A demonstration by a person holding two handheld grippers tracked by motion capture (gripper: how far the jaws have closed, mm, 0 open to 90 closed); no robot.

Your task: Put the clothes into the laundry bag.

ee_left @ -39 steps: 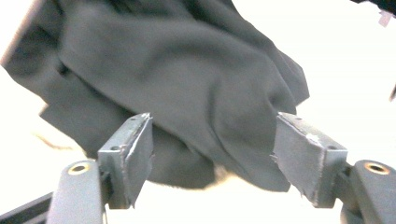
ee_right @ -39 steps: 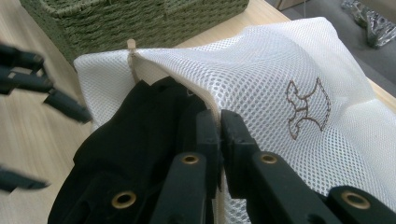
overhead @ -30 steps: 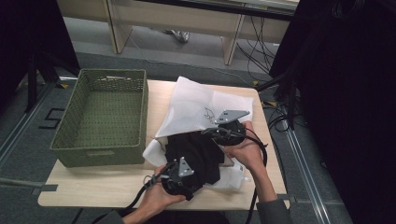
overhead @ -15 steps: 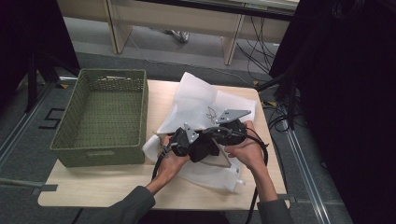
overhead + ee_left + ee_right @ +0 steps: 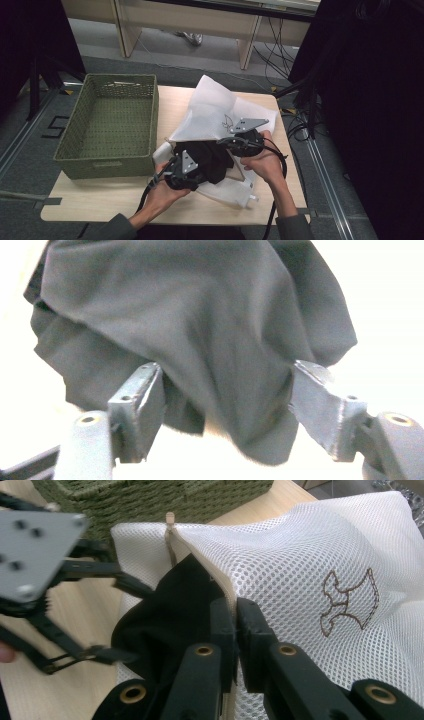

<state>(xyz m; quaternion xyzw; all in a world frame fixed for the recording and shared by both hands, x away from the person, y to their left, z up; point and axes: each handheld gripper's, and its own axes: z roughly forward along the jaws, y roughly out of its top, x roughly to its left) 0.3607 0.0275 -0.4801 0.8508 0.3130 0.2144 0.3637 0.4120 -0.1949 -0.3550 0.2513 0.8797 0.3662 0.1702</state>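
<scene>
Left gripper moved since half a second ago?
Yes. The left gripper pulled back from the basket's near corner toward the table's front edge, jaws reopening around the black cloth.

Readable marks are few. A dark numeral "5" [image 5: 53,127] is marked on the grey floor [image 5: 20,150] at the left edge of the high view, just left of the green woven basket [image 5: 107,125]. The white mesh bag [image 5: 320,555] carries a brown outlined emblem [image 5: 350,602], a logo shape with no letters, at the right of the right gripper view; in the high view it shows as a small dark squiggle. No other text or brand legible.
</scene>
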